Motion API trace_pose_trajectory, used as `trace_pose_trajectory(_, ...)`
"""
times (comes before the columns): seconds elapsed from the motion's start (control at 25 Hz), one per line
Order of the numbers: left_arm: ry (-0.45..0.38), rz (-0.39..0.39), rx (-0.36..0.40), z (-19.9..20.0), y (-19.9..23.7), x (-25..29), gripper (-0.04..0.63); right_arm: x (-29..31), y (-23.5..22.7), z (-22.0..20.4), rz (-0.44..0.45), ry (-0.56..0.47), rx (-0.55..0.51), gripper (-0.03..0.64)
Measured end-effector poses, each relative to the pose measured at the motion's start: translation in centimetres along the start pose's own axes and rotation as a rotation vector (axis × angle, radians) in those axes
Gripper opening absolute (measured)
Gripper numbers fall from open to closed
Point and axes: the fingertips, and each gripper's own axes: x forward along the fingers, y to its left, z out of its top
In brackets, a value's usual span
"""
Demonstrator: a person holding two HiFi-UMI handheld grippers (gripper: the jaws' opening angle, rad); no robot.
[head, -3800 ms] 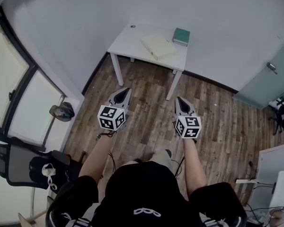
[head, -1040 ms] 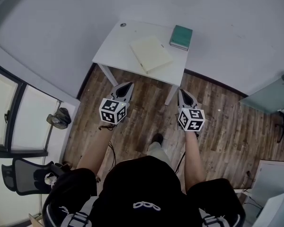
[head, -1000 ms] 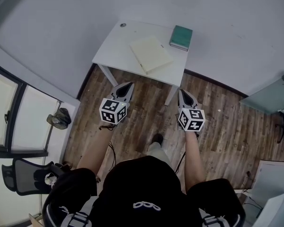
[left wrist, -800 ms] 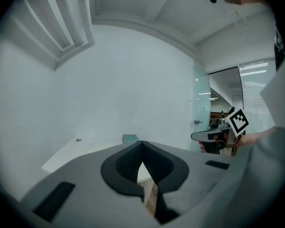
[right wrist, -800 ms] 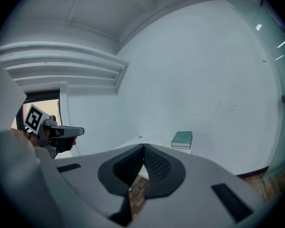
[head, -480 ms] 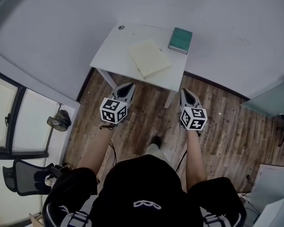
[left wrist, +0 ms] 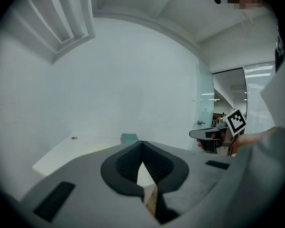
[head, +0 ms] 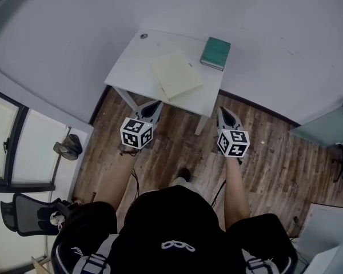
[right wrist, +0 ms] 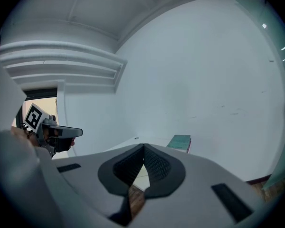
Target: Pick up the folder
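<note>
A cream folder [head: 177, 76] lies flat on the white table [head: 134, 61], with a green book [head: 215, 53] behind it at the back right. My left gripper [head: 154, 104] is shut and empty. It hovers over the wooden floor just short of the table's near edge. My right gripper [head: 223, 112] is shut and empty too, beside the table's near right corner. In the left gripper view the shut jaws [left wrist: 141, 146] point at the table and the book [left wrist: 129, 137]. From the right gripper view the book [right wrist: 179, 143] shows just past the shut jaws [right wrist: 143, 148].
The table stands against a white wall, with a small round thing [head: 143, 36] at its back left corner. A bag [head: 66, 149] sits on the floor by the window at the left. An office chair [head: 23, 213] is at the lower left. A glass door [head: 326, 124] is at the right.
Both grippers have moved forward toward the table, staying shut. The table and folder have come closer and sit lower in the head view.
</note>
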Motion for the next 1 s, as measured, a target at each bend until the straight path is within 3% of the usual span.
trace_pose_trajectory(0.44,-0.002,0.057,-0.019,-0.5,0.7,1.2,0.021,1.7,-2.0,0.3,0.030,0.013,-0.021,0.023)
trace_pose_trajectory(1.0,-0.028,0.106,-0.051,-1.1,2.3,-0.2,0.021,1.5,-0.8,0.5,0.049,0.009,-0.041,0.023)
